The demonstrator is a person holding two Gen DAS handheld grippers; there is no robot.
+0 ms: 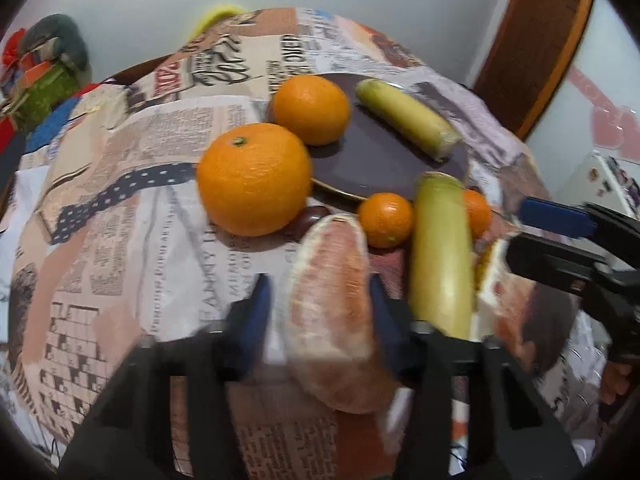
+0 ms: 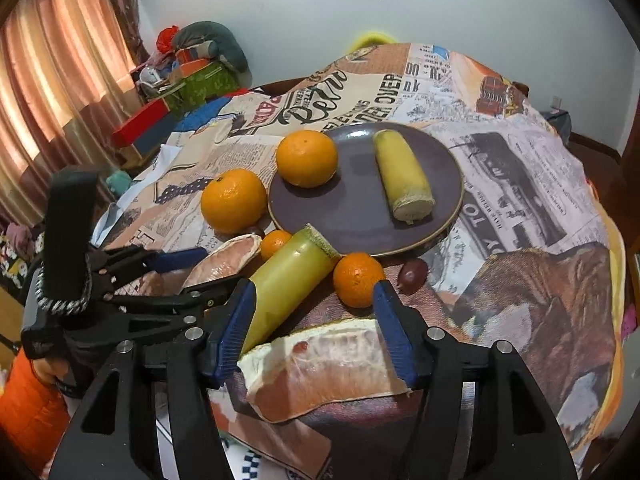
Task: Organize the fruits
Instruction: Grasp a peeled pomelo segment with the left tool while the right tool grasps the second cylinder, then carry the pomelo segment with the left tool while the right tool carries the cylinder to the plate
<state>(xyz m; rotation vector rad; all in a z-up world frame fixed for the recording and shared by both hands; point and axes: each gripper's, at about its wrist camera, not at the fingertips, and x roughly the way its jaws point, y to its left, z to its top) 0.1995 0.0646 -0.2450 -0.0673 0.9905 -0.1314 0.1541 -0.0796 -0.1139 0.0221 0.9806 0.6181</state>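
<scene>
A dark purple plate [image 2: 360, 216] [image 1: 380, 160] holds an orange [image 2: 307, 158] [image 1: 311, 109] and a yellow-green cane piece [image 2: 402, 174] [image 1: 406, 118]. A bigger orange [image 2: 233, 200] [image 1: 254, 179] sits left of the plate. A second cane piece [image 2: 288, 280] [image 1: 442, 252], two small tangerines [image 2: 358, 279] [image 2: 275, 243] and a grape [image 2: 412, 271] lie in front of it. My left gripper [image 1: 318, 294] [image 2: 192, 276] is open around a pomelo segment [image 1: 334, 304] [image 2: 224, 262]. My right gripper [image 2: 314, 322] [image 1: 516, 226] is open over another pomelo segment [image 2: 324, 368].
The table wears a newspaper-print cloth [image 2: 500, 184]. Boxes and bundled cloth [image 2: 192, 68] stand at the back left by a curtain [image 2: 52, 64]. A wooden door frame [image 1: 536, 44] is at the right of the left wrist view.
</scene>
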